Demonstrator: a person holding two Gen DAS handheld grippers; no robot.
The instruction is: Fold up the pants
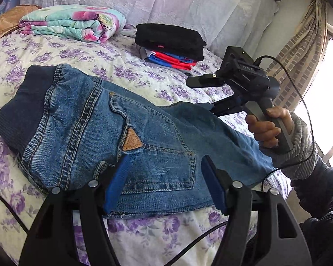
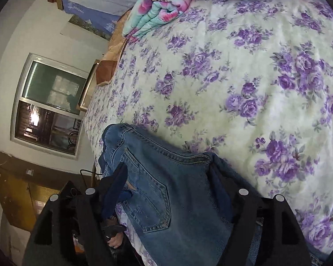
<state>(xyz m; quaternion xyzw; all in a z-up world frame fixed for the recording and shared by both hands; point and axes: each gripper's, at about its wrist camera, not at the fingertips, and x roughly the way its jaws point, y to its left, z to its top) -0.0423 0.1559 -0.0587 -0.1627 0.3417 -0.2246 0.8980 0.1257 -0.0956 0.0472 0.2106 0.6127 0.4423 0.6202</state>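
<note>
Blue jeans (image 1: 113, 128) lie flat across the bed, dark ribbed waistband at the left, back pocket and tan triangle patch facing up. My left gripper (image 1: 164, 184) hovers over the pocket at the near edge, its blue pads (image 1: 116, 186) standing wide apart, the denim lying flat between them. My right gripper (image 1: 205, 96), held by a hand (image 1: 266, 128) and rolled on its side, is at the far edge of the folded leg. In the right wrist view the jeans (image 2: 157, 184) lie loose between the spread jaws of the right gripper (image 2: 166, 188).
The bed has a purple-flowered sheet (image 1: 148, 77). A folded floral quilt (image 1: 73, 22) and a stack of folded clothes (image 1: 173, 44) sit at the back. A curtain and window (image 1: 317, 66) are at the right. Cables trail from both grippers.
</note>
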